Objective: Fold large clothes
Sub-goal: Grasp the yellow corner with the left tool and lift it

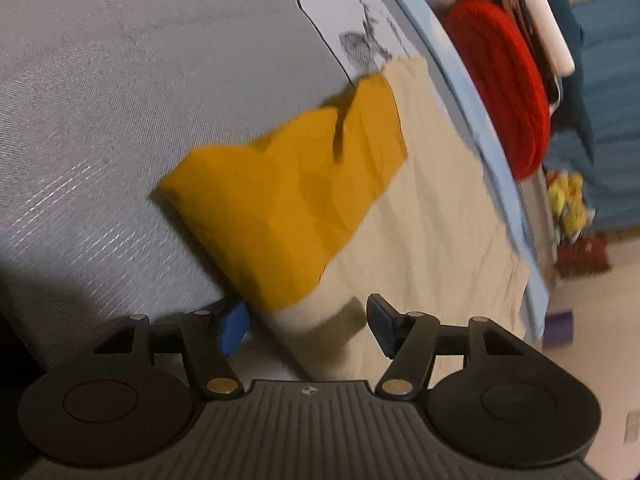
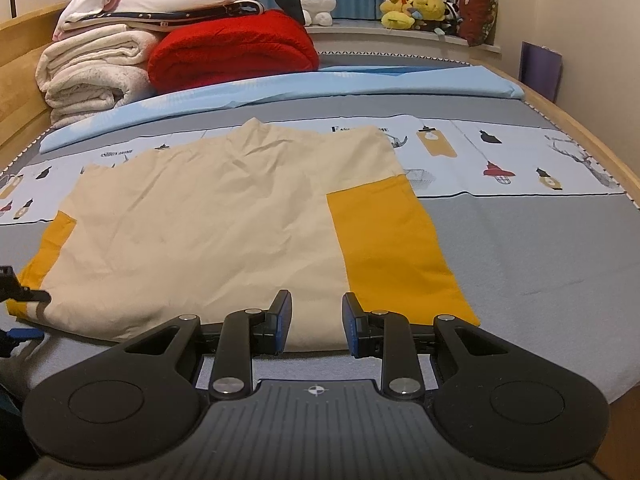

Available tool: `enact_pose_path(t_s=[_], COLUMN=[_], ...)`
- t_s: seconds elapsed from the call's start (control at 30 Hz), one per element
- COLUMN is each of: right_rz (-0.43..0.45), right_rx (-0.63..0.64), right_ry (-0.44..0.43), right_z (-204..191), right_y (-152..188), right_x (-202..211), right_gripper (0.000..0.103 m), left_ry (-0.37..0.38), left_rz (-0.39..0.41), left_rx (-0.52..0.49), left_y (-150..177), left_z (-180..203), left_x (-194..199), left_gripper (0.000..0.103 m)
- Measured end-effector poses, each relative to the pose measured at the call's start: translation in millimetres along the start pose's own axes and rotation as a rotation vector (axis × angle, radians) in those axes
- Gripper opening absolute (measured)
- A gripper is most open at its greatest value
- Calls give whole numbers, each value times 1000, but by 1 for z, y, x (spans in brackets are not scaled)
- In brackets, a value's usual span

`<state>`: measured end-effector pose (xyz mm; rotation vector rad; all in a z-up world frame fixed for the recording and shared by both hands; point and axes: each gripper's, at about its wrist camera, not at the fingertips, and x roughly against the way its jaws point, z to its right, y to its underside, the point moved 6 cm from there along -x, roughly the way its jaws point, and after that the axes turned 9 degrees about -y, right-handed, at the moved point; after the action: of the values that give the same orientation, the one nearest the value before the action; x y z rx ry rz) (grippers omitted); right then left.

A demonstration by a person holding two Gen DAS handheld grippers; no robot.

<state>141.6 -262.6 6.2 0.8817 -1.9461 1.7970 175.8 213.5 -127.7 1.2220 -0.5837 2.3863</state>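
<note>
Bed (image 2: 540, 248): wooden frame runs along the right edge of the right wrist view and up the left; open grey sheet lies to the right of the garment and along the lower edge in front of the right gripper (image 2: 314, 322). Upper left of that frame is taken up by stacked white blankets (image 2: 92, 76) and a red blanket (image 2: 232, 52); plush toys (image 2: 412, 8) sit at upper centre-right. Right gripper points forward and downward, level across the frame, jaws partly apart, the near hem of the garment (image 2: 224, 220) between them; pad contact cannot be confirmed. Left gripper (image 1: 306, 326) is rolled, so the bed appears steeply tilted in its view; its jaws stand wide apart over the yellow-and-cream corner, pads clear of the cloth. Garment: cream body with yellow sleeves, spread flat at centre of the bed, lightly creased; the sleeve near the left gripper is rumpled
</note>
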Motion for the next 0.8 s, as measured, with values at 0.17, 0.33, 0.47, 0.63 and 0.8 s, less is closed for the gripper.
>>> enact_pose_path(t_s=[0.17, 0.33, 0.47, 0.63, 0.8], right_rz=[0, -3, -1, 10, 35], right_rx=[4, -4, -18, -35, -20], right_ry=[-2, 6, 9, -5, -48], right_z=[0, 6, 12, 13, -5], right_y=[0, 0, 0, -4, -10], right_x=[0, 0, 2, 2, -1], right_gripper=[29, 29, 29, 29, 29], left_ry=[11, 13, 15, 38, 79], left_rz=[49, 104, 133, 171, 182], left_rx=[51, 75, 74, 15, -60], left_y=[-7, -9, -12, -16, -22], left_z=[3, 14, 22, 31, 55], left_x=[-8, -18, -23, -11, 29], left_gripper=[68, 68, 60, 18, 14])
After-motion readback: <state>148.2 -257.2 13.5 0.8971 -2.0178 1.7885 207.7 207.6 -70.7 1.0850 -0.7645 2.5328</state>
